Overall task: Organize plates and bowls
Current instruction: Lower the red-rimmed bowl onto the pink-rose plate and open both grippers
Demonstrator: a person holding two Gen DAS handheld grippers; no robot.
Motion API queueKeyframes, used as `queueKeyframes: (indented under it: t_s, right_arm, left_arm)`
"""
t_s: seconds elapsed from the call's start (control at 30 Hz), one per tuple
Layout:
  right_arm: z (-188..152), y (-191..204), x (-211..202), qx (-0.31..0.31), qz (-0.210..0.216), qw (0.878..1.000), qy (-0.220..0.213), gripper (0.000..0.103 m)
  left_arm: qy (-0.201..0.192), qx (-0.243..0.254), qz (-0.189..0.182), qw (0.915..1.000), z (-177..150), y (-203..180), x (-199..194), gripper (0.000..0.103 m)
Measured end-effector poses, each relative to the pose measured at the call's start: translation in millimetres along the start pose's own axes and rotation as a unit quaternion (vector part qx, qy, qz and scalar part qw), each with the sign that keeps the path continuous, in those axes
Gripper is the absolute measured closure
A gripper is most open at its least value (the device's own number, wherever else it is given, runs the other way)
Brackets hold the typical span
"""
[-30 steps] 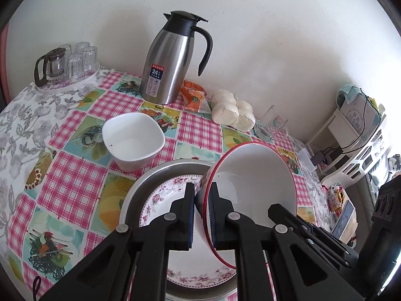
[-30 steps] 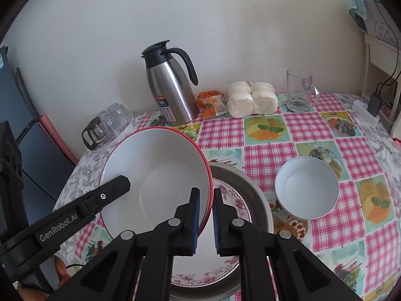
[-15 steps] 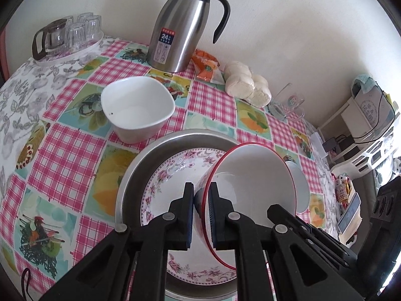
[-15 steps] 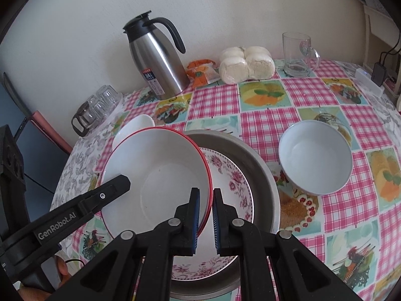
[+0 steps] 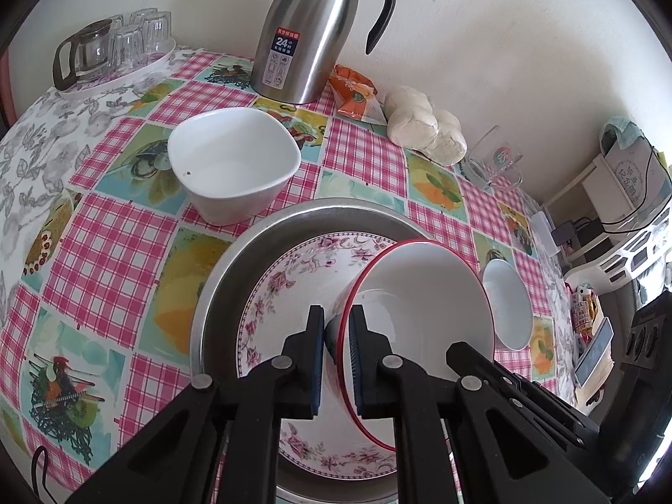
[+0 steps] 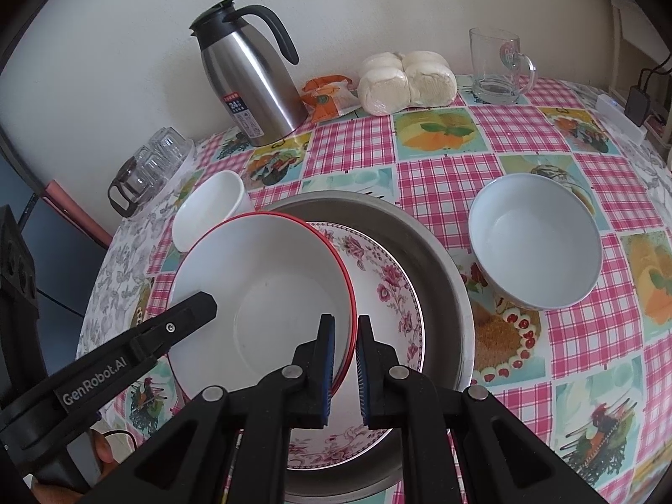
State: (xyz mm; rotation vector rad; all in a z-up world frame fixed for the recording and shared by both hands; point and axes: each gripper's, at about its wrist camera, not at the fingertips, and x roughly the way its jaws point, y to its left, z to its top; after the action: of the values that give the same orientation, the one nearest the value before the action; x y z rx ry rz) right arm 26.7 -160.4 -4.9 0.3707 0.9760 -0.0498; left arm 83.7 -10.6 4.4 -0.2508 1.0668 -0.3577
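Both grippers pinch the rim of a white bowl with a red rim (image 5: 424,294) (image 6: 260,294). My left gripper (image 5: 336,336) is shut on its left rim, my right gripper (image 6: 345,344) on its right rim. The bowl hangs just above a pink floral plate (image 5: 294,273) (image 6: 390,290) lying in a round metal basin (image 5: 235,260) (image 6: 445,260). A white squarish bowl (image 5: 235,164) (image 6: 210,210) stands to the basin's left. A white round bowl (image 6: 533,248) (image 5: 508,306) stands to its right.
A steel thermos jug (image 5: 311,29) (image 6: 252,80), an orange snack packet (image 6: 327,98), wrapped white buns (image 6: 407,77) and a glass mug (image 6: 495,67) line the wall. A tray of glasses (image 5: 113,54) sits at the far left. Shelving (image 5: 621,193) stands right of the table.
Both grippers have lowered the red-rimmed bowl toward the floral plate in the basin. The table and its objects now appear closer and larger.
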Motion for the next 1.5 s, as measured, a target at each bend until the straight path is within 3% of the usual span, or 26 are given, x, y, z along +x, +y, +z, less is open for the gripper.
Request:
queueKeyframes:
  t_s: [1.07, 1.5]
  right_arm:
    - [10.7, 2.1, 14.5, 0.0, 0.007, 1.0, -0.006, 0.089]
    - [11.6, -3.7, 16.0, 0.007, 0.023, 1.0, -0.002, 0.089]
  left_arm:
    - [0.006, -0.015, 0.012, 0.9998, 2.1, 9.0, 14.8, 0.092]
    - [0.009, -0.033, -0.003, 0.9994, 2.5, 13.1, 13.3, 0.089]
